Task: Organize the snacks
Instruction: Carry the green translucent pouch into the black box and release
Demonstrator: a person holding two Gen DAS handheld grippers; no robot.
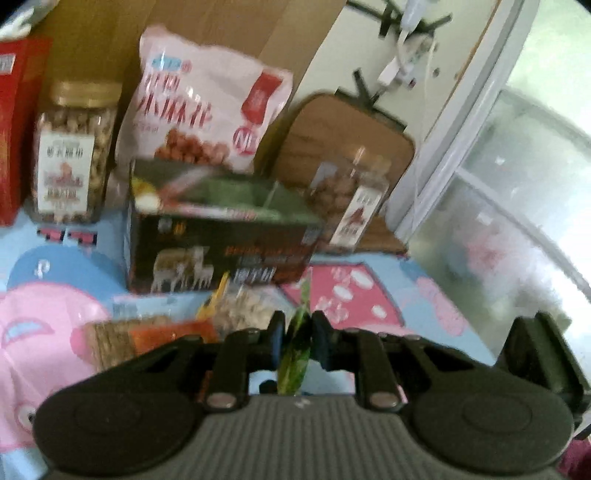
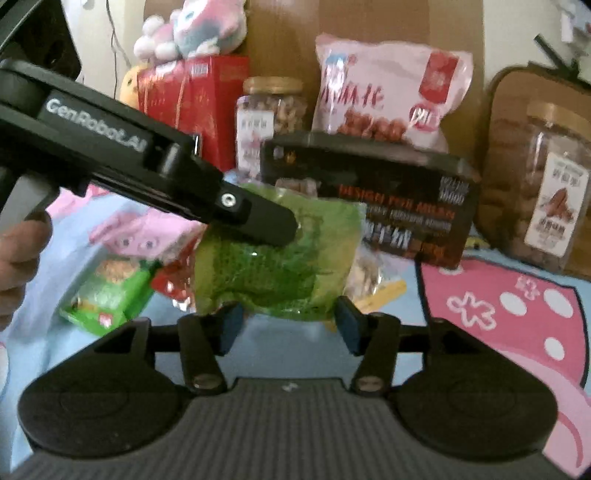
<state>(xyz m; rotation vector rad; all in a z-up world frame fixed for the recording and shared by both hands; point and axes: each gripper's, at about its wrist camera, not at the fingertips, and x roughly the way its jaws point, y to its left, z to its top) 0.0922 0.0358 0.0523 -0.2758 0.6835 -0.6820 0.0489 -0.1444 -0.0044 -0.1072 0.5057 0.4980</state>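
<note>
My left gripper (image 1: 298,334) is shut on the edge of a green snack packet (image 1: 295,354) and holds it above the cartoon blanket. In the right wrist view the same green packet (image 2: 295,266) hangs from the left gripper (image 2: 273,229), which reaches in from the upper left. My right gripper (image 2: 288,325) is open just below the packet, its pads either side of the lower edge, not touching. A black box (image 1: 221,240) lies behind, with a pink bag (image 1: 207,103) leaning behind it and nut jars (image 1: 74,155) beside.
A red box (image 1: 14,129) stands at far left, a second jar (image 2: 543,184) at right before a brown cushion (image 1: 343,136). Small packets (image 2: 107,295) and a cracker pack (image 1: 110,343) lie on the blanket (image 2: 517,295). Cardboard (image 1: 221,22) backs the row. Plush toys (image 2: 192,29) sit on the red box.
</note>
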